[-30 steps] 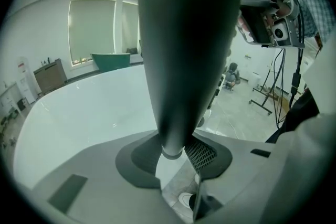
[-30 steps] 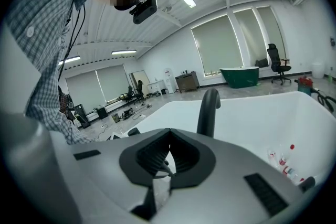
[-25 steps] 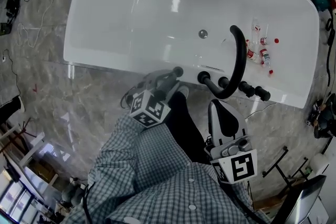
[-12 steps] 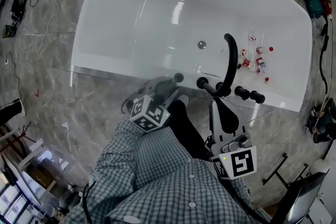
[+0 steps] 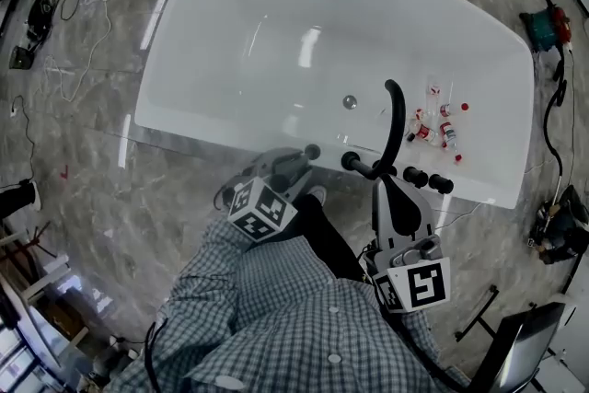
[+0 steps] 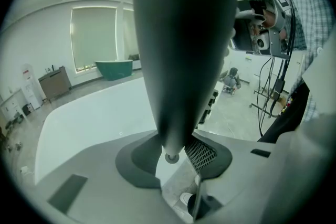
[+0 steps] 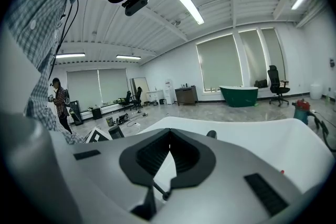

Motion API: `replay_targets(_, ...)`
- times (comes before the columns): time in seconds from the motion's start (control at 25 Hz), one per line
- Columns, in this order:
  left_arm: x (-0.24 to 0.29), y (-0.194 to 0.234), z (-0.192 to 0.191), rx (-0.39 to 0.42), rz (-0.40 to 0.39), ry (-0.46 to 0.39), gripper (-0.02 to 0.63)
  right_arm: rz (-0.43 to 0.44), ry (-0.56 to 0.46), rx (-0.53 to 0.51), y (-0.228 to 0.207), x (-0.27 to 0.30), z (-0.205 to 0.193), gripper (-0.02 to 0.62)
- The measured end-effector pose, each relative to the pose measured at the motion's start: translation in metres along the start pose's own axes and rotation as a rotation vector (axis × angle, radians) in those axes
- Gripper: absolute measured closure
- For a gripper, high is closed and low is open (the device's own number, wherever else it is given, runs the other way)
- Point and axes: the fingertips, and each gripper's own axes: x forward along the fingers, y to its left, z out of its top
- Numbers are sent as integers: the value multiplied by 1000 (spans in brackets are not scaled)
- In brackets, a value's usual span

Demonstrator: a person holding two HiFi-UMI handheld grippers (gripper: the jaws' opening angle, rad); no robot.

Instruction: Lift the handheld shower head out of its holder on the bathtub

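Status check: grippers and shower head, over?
Left gripper jaws shut on dark tapered handheld shower head at the rim of the white bathtub. Right gripper jaws shut, empty. Black curved spout stands clear to the right.

The left and middle of the bathtub (image 5: 212,32) basin stand open, with wide room to reach in. Along the near rim, right of the left tongs (image 5: 296,161), a row of black knobs (image 5: 416,176) and the tall arched spout (image 5: 398,120) crowd the way. Small bottles (image 5: 440,122) lie in the tub just beyond the spout.
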Motion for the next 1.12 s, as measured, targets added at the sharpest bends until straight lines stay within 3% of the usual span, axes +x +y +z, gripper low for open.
replay_targets(0.36,-37,0,22,4,2,-26,466,3,-29,-22,12,-1,20,580)
replay_targets(0.68,-61,-8,37,-10,-44,-26,466,-9,-37,-39,20,-10,29,581)
replay_targets(1.0,-90,-5,64,-58,-38,-92,466,-37,-58,-65,17,-17,47,580)
replay_targets(1.12,-101,-1,75,-42,-29,-108,466,-58,-78,-61,13,-18,56,580)
